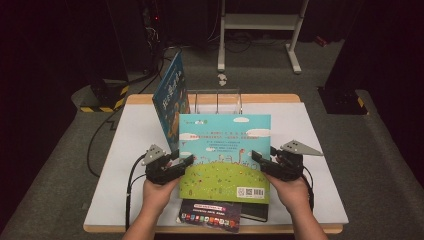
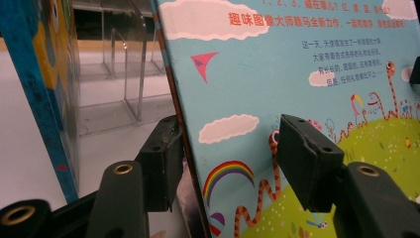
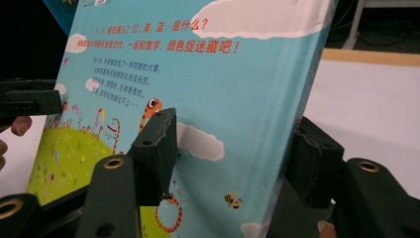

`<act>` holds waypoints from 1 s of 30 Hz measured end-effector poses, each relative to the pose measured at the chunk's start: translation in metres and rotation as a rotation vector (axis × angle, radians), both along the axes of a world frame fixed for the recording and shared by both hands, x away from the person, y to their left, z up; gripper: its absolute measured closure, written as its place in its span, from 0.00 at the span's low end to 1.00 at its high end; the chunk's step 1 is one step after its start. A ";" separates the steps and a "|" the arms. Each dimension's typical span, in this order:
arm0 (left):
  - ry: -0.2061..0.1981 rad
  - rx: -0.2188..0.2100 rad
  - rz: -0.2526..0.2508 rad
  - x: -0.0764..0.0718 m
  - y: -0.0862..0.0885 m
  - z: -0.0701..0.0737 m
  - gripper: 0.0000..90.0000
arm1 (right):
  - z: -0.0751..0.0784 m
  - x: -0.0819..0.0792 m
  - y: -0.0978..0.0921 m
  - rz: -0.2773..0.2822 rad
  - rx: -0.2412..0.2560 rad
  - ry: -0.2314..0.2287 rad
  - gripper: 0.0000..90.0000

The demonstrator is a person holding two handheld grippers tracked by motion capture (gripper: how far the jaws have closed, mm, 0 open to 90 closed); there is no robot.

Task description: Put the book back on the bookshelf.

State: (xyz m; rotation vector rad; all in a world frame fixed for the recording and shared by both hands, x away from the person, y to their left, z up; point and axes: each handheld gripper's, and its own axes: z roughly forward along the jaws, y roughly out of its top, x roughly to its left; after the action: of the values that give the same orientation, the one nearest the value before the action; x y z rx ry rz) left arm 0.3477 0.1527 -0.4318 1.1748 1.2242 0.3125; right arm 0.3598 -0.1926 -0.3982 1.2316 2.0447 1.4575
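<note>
A light-blue picture book (image 1: 225,150) with a green hill and orange text on its back cover is held up, tilted, above the white table top (image 1: 310,130). My left gripper (image 1: 186,161) is shut on its left edge, and my right gripper (image 1: 257,157) is shut on its right edge. In the left gripper view the jaws of the left gripper (image 2: 228,148) straddle the book (image 2: 297,74) at its edge. In the right gripper view the right gripper (image 3: 235,144) clamps the thick edge of the book (image 3: 198,74), with the left gripper's jaw (image 3: 29,101) farther off.
A second blue book (image 1: 170,95) stands upright against a clear acrylic rack (image 1: 217,100) at the table's back. Under the held book, near the front edge, lie a dark booklet (image 1: 210,216) and a black book (image 1: 256,212). A white stand (image 1: 260,22) is on the floor behind.
</note>
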 end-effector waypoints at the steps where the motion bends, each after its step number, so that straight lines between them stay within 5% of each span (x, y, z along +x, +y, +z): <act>1: -0.008 -0.003 0.004 -0.001 -0.001 0.001 0.50 | 0.001 -0.001 0.000 -0.001 0.003 -0.008 0.47; 13: -0.117 -0.003 0.025 -0.008 -0.002 0.017 0.59 | 0.018 -0.011 -0.004 -0.027 0.032 -0.095 0.52; 30: -0.198 -0.009 0.051 -0.011 -0.003 0.023 0.64 | 0.036 -0.020 -0.003 -0.028 0.040 -0.203 0.54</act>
State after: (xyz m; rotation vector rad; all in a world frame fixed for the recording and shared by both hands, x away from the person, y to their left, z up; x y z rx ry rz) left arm 0.3365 0.1495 -0.4089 1.0791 1.0815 0.4505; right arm 0.3401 -0.1952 -0.3623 1.0737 1.8666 1.5485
